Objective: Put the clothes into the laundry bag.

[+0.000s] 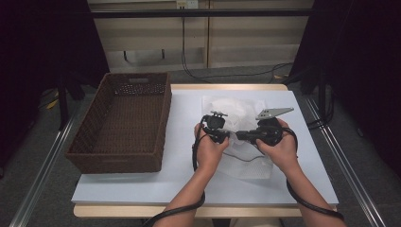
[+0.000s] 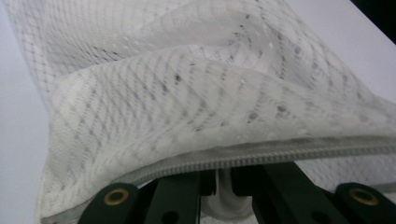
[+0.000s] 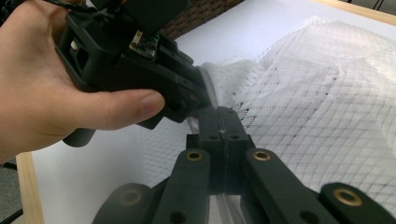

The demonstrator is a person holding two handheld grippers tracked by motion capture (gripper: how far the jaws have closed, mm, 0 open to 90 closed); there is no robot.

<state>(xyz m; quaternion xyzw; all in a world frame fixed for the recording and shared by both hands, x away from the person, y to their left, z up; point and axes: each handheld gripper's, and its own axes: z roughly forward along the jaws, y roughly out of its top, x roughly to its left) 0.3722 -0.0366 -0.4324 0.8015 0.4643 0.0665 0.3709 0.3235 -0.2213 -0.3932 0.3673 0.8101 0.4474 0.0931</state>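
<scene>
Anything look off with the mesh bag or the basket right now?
Nothing stands out. The mesh bag lies rumpled on the table, both tools pinching its zipper edge; no tear shows. The basket sits squarely at the left.

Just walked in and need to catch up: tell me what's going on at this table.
A person at the table works a white mesh zip bag with a handheld gripper in each hand. The left gripper and the right gripper meet at the bag's near edge, and both are clamped on it by the zipper, jaws closed. A brown wicker basket stands on the table's left side, apart from the bag.
</scene>
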